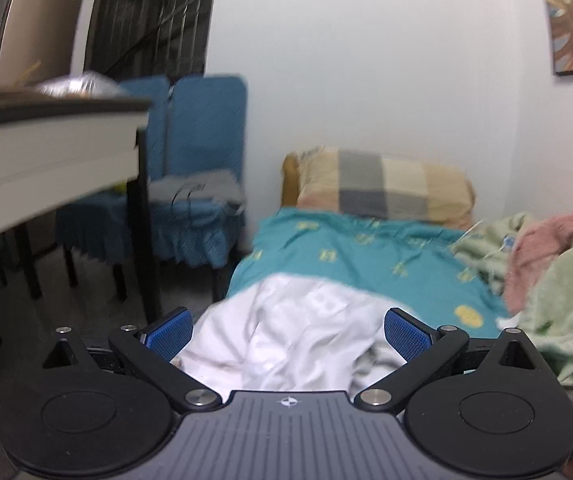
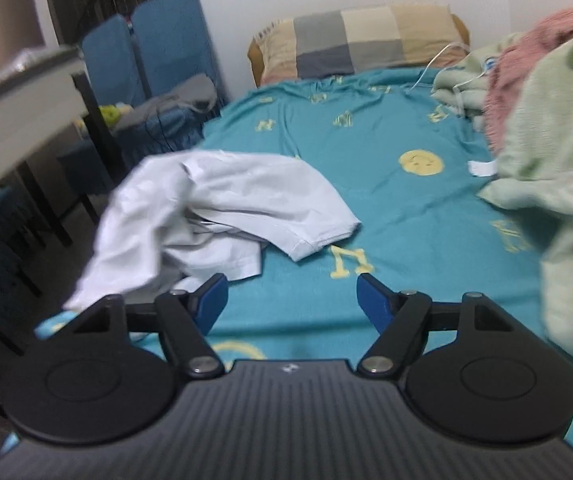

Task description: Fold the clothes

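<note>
A crumpled white T-shirt [image 2: 206, 208] lies on the left side of the bed's teal sheet [image 2: 406, 216], partly hanging over the bed's left edge. In the left wrist view the shirt [image 1: 286, 332] fills the space between the blue pads. My left gripper [image 1: 288, 334] is open, with the shirt lying between and beyond its fingers, not clamped. My right gripper [image 2: 292, 300] is open and empty, low over the sheet, just right of the shirt's near hem.
A checked pillow [image 2: 358, 40] lies at the bed's head. A heap of green and pink blankets [image 2: 546, 120] covers the bed's right side. A table [image 1: 46, 152] and blue-covered chairs [image 1: 202, 168] stand left of the bed, over grey floor.
</note>
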The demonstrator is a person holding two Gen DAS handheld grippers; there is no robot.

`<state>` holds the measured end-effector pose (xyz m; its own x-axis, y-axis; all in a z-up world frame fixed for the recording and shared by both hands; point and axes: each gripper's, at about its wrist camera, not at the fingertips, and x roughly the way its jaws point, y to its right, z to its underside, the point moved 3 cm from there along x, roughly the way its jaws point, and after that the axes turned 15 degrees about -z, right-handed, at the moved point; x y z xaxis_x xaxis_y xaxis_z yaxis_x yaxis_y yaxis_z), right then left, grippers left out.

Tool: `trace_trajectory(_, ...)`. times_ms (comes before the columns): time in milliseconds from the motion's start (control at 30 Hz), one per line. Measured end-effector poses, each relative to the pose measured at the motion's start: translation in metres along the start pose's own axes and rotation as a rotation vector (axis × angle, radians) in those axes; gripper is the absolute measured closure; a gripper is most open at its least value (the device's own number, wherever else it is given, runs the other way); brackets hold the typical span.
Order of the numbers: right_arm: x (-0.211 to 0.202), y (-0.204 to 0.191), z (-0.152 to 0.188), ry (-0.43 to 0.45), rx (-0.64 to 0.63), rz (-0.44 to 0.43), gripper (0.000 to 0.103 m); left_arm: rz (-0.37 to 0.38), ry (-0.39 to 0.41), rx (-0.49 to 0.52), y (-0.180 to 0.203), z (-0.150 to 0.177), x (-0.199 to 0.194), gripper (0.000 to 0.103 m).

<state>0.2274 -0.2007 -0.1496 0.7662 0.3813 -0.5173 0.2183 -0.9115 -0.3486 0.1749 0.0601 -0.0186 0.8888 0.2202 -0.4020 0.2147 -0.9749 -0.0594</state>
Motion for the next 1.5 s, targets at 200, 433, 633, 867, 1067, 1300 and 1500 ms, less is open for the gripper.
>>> trace_trajectory(200, 0.083, 0.015, -0.001, -0.013, -0.067, 0.060, 0.038, -0.018, -0.039, -0.031, -0.016, 0.016, 0.032, 0.000)
trace_trajectory(433, 0.061, 0.009, -0.019, 0.083, -0.121, 0.076, 0.095, 0.015, -0.099, -0.041, -0.013, 0.033, 0.057, 0.000)
trace_trajectory(633, -0.018, -0.016, -0.042, 0.202, -0.150, 0.044, 0.096, 0.124, -0.003, 0.024, 0.011, 0.036, 0.030, 0.000)
trace_trajectory(867, -0.114, -0.044, -0.053, 0.294, -0.156, -0.019, 0.096, 0.279, 0.069, 0.107, 0.038, 0.049, -0.021, 0.001)
trace_trajectory(1067, -0.180, -0.054, -0.033, 0.300, -0.106, -0.100, 0.096, 0.336, 0.097, 0.271, 0.076, 0.083, -0.069, 0.000)
trace_trajectory(1300, -0.193, -0.044, -0.019, 0.334, 0.017, -0.214, 0.096, 0.230, 0.074, 0.276, 0.116, 0.117, -0.076, 0.000)
trace_trajectory(1500, -0.191, -0.029, -0.016, 0.341, 0.063, -0.271, 0.096, 0.049, -0.035, 0.085, 0.125, 0.125, -0.030, 0.000)
